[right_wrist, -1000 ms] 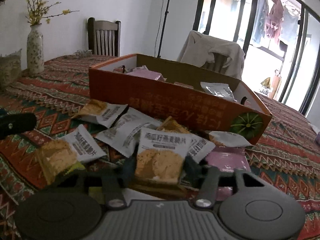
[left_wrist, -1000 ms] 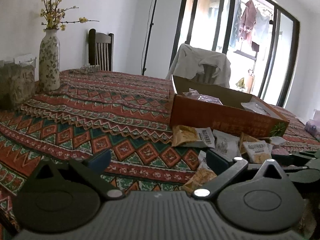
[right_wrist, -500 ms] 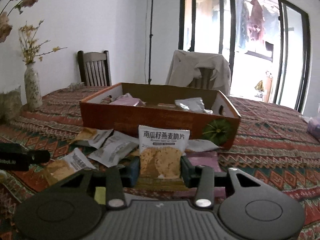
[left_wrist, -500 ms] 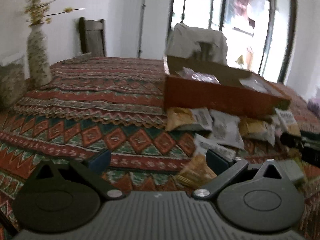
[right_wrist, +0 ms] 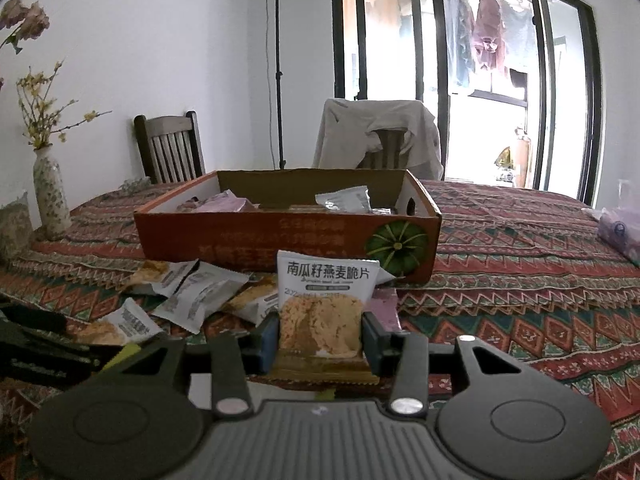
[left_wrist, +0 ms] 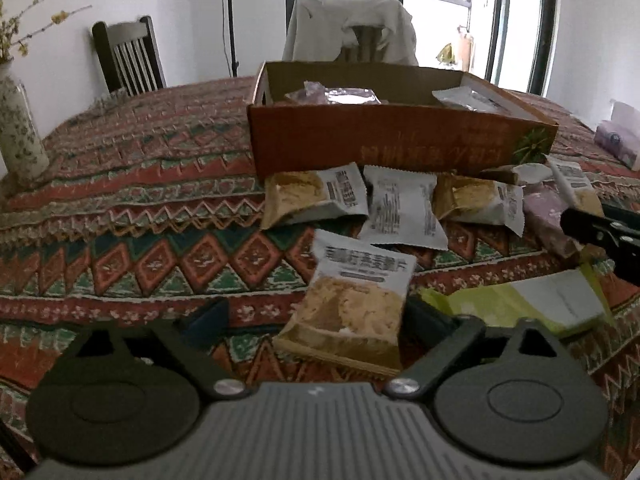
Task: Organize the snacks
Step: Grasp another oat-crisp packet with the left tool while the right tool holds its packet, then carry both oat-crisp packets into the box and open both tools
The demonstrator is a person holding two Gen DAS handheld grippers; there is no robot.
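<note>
**Right packet up and facing the box; left tongs closing round a second**

Table under patterned cloth, box sitting mid-table. Right tongs are gripping a snack packet upright by its sides, long axis vertical, box straight ahead beyond it. Left tongs are standing wide, jaws just narrowing, with another packet lying flat between them near the front edge, untouched. Right is nearer delivery. Right view is showing the box's far-end contents; left view is showing the loose packets along the box's near wall.
</note>
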